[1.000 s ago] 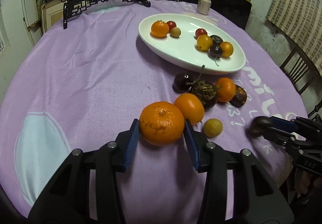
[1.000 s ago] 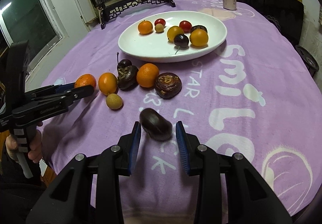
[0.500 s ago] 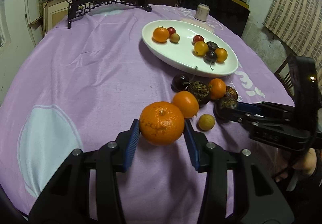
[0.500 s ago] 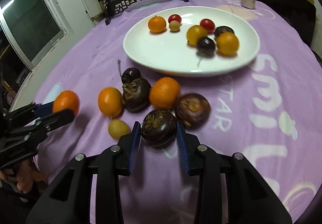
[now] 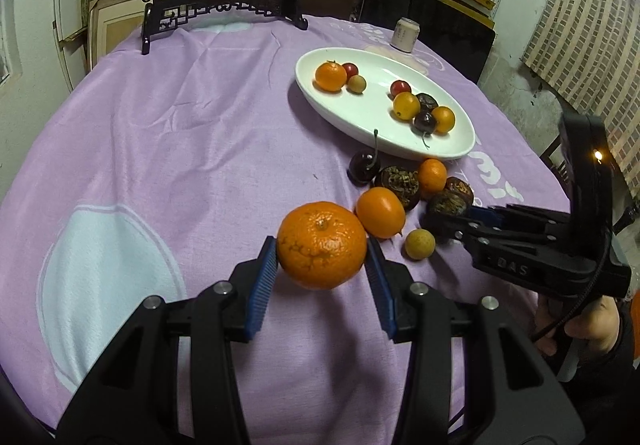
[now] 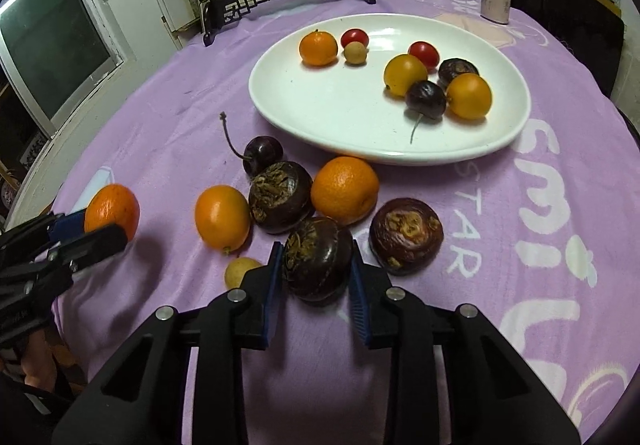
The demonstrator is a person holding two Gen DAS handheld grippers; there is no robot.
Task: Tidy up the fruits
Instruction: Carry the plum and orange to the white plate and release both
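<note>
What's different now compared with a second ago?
The right gripper, clamping a dark water chestnut, carried it forward to the loose fruit pile beside the white plate. The left gripper kept its grip on the mandarin, lifting it slightly. Nothing was released; the fruits on the plate and the purple tablecloth stayed put.

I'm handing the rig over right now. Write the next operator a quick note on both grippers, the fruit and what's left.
Left gripper: shut on the mandarin, off the cloth.
Right gripper: shut on a dark water chestnut, among the loose fruit.
White plate: eight fruits already in it.
Left on the cloth: cherry, two dark chestnuts, two oranges, one small yellow fruit.
Next, probably: plate both held fruits, then the rest.
</note>
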